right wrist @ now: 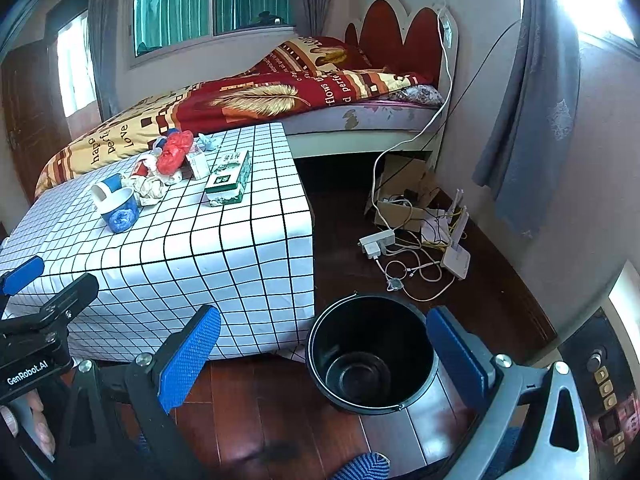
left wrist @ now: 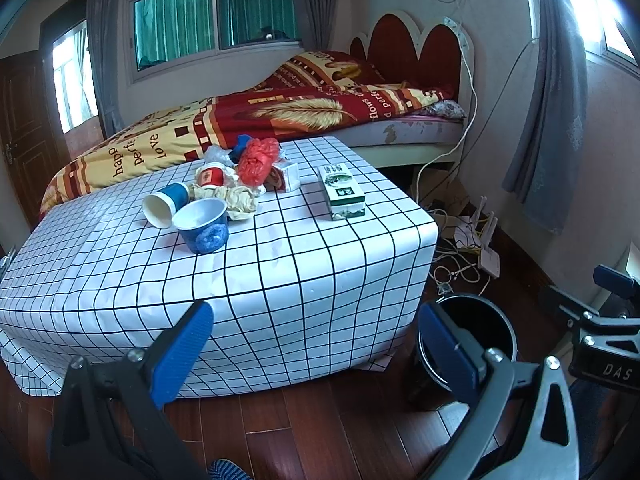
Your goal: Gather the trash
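A: Both tongs idle. Left gripper (left wrist: 316, 354) jaws apart, nothing between them; right gripper (right wrist: 326, 356) the same, held over the black bucket (right wrist: 370, 354) on the floor by the table's near right corner.

B: Trash?

A: Heaped toward the far left edge of the checked table (left wrist: 280, 280): blue cup (left wrist: 204, 226) upright nearest the middle, a second paper cup (left wrist: 166, 204) on its side touching it, crumpled paper (left wrist: 236, 198) behind, red plastic bag (left wrist: 258, 160) on top of the pile. Green carton (left wrist: 342, 190) stands apart, toward the far right edge.

B: Risks?

A: The heap is packed tight. Pinching one piece likely drags its neighbours; the tipped cup could roll off the left edge. The loose cloth may slide if a finger catches it. The bag is limp, likely to slip from the pads. The bucket's mouth is narrow from table height, so a drop could miss.

B: Unclear?

A: Items behind the red bag are mostly covered, including something blue and a small box (left wrist: 288, 176). Can't tell whether the cups hold anything. The bucket looks empty in the right view; in the left view a finger blocks half of it.
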{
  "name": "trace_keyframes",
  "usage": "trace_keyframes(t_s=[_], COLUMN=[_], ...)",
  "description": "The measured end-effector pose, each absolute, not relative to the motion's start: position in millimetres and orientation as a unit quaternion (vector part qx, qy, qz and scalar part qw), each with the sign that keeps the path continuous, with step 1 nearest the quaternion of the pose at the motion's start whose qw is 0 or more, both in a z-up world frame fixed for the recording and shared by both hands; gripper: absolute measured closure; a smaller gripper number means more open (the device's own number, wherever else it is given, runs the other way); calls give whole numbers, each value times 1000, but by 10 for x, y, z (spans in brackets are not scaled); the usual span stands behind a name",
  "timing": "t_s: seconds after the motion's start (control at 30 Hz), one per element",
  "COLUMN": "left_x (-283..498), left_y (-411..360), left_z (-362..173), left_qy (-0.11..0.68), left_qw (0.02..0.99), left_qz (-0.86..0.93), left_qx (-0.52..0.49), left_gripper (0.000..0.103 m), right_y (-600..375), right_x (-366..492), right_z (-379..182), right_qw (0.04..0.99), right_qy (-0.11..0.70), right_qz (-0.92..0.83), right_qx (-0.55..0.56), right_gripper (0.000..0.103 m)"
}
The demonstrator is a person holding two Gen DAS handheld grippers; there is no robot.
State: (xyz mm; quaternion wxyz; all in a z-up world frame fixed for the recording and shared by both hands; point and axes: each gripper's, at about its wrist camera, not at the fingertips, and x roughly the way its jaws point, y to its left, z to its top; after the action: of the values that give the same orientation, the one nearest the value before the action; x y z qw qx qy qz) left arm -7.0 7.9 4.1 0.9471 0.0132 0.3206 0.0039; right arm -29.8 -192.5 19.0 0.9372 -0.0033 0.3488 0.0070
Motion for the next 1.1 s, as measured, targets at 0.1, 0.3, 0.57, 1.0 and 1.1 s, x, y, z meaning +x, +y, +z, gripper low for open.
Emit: trace_keyframes(t_s=[0.1, 0.3, 0.57, 1.0, 1.1], left_x=[-69, -9, 302, 1381, 1511], left_y=[92, 265, 732, 1395, 1430], left_z=[33, -12, -114, -587, -618], left_qy=[321, 326, 328, 354, 349], left_qw=[947, 945, 943, 926, 927], left_qz=[4, 10, 59, 126, 128], left_qx=[11, -3, -16, -48, -47], left_gripper=[0, 0, 0, 3, 3], right_y=[-1912, -1842, -1554, -702, -555], right_x=[-298, -211, 300, 1657, 1944], right_z=[183, 146, -59, -251, -320], right_qw=[938, 937, 922, 914, 911], right_qy=[348, 347, 374, 374, 378], right_qz=[10, 30, 82, 134, 140], right_qx=[-6, -21, -62, -80, -83], right_gripper=[0, 0, 0, 3, 4])
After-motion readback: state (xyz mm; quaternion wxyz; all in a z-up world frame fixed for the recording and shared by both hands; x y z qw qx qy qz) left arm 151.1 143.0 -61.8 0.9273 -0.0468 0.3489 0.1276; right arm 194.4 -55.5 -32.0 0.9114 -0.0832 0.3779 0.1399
